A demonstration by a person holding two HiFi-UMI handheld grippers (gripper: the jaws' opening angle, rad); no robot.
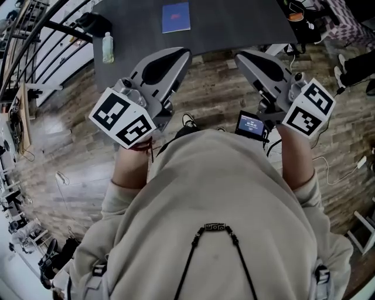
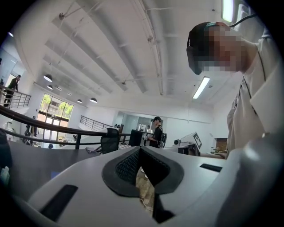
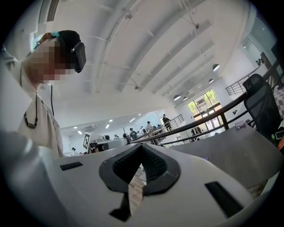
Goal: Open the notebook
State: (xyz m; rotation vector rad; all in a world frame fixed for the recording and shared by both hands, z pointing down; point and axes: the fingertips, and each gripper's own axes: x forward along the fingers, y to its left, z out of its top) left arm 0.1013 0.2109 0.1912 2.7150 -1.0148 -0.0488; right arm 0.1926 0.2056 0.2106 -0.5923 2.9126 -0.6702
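Beige-clad person point(image 1: 217, 199) holds the left gripper point(image 1: 184, 54) and right gripper point(image 1: 241, 56) above a wood floor point(image 1: 214, 94), both sets of fingers pressed fully together on nothing. Beyond, on the dark grey bench point(image 1: 240, 23), a clear bottle point(image 1: 108, 48) stands near the left edge. The blue notebook point(image 1: 176, 17) lies closed farther back.
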